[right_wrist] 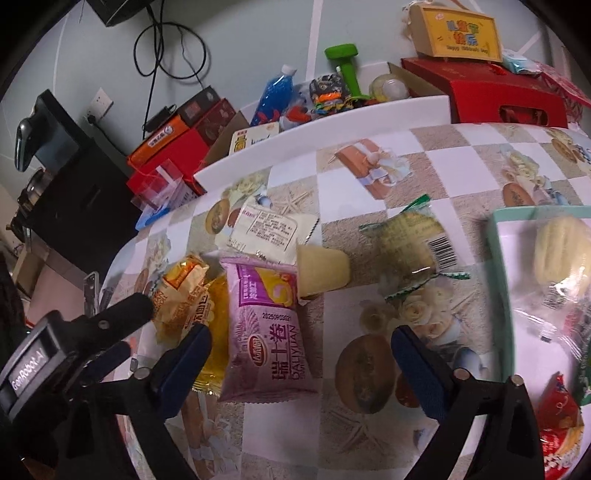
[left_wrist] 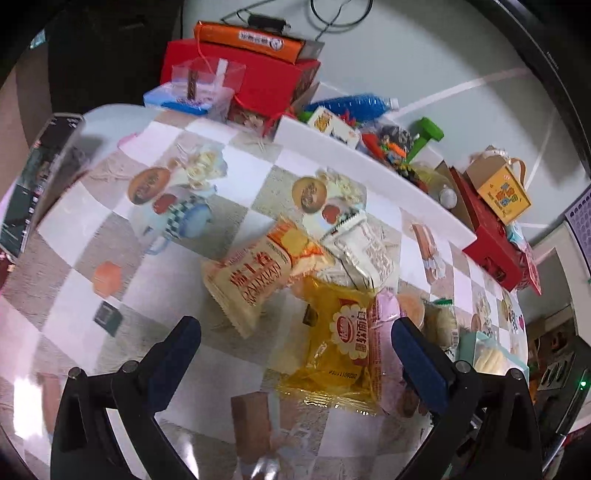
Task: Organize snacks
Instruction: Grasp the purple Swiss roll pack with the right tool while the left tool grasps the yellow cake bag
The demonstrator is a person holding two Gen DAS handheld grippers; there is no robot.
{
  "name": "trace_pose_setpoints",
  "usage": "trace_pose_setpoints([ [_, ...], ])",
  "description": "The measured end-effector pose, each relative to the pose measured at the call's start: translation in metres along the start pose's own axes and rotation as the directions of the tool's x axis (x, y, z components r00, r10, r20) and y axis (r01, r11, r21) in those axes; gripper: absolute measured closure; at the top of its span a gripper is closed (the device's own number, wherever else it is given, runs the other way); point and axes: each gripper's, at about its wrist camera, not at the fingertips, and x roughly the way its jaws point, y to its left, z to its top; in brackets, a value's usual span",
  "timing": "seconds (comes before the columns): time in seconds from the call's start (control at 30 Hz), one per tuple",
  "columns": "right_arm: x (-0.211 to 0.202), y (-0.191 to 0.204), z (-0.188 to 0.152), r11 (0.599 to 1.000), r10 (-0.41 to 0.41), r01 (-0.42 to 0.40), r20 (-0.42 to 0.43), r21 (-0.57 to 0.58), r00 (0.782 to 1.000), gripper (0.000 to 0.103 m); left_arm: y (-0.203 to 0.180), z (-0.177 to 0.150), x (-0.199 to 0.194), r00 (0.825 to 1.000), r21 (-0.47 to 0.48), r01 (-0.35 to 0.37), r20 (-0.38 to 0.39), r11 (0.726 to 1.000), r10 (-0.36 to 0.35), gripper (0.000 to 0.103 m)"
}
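Observation:
Several snack packets lie in a heap on the patterned tablecloth. In the left wrist view my left gripper is open and empty, over a yellow soft-bread packet, with a cream-orange packet and a white packet beyond. In the right wrist view my right gripper is open and empty over a pink roll packet. Beside it lie the yellow packet, a white packet, a pale cake and a green-trimmed packet. A mint-green tray at the right holds several snacks.
A white ledge runs along the table's far side. Behind it are red boxes, an orange box, a blue bottle, a green dumbbell and a yellow gift box. The left gripper's body shows at left.

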Motion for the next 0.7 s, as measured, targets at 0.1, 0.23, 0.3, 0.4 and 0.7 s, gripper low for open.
trace_pose_setpoints([
  [0.1, 0.006, 0.004, -0.001, 1.000, -0.010, 0.010, -0.010, -0.018, 1.000, 0.009, -0.001, -0.002, 0.012, 1.000, 0.003, 0.007, -0.029, 1.000, -0.006, 0.001],
  [0.23, 0.015, 0.006, -0.003, 0.999, -0.015, 0.014, -0.030, -0.031, 0.999, 0.013, -0.003, -0.003, 0.024, 0.998, -0.005, 0.025, -0.056, 1.000, -0.025, 0.001],
  [0.3, 0.020, 0.005, -0.004, 0.999, -0.024, 0.023, -0.041, -0.034, 0.999, 0.016, -0.006, -0.004, 0.028, 0.997, -0.002, 0.037, -0.067, 0.999, -0.037, 0.001],
  [0.4, 0.023, 0.004, -0.005, 0.999, -0.038, 0.036, -0.042, -0.039, 0.998, 0.024, -0.009, -0.005, 0.038, 0.996, 0.014, 0.004, -0.093, 1.000, -0.003, 0.007],
  [0.7, 0.023, 0.003, -0.004, 0.995, -0.074, 0.071, -0.034, -0.074, 0.997, 0.036, -0.006, -0.009, 0.043, 0.993, 0.003, -0.015, -0.120, 1.000, 0.015, 0.025],
])
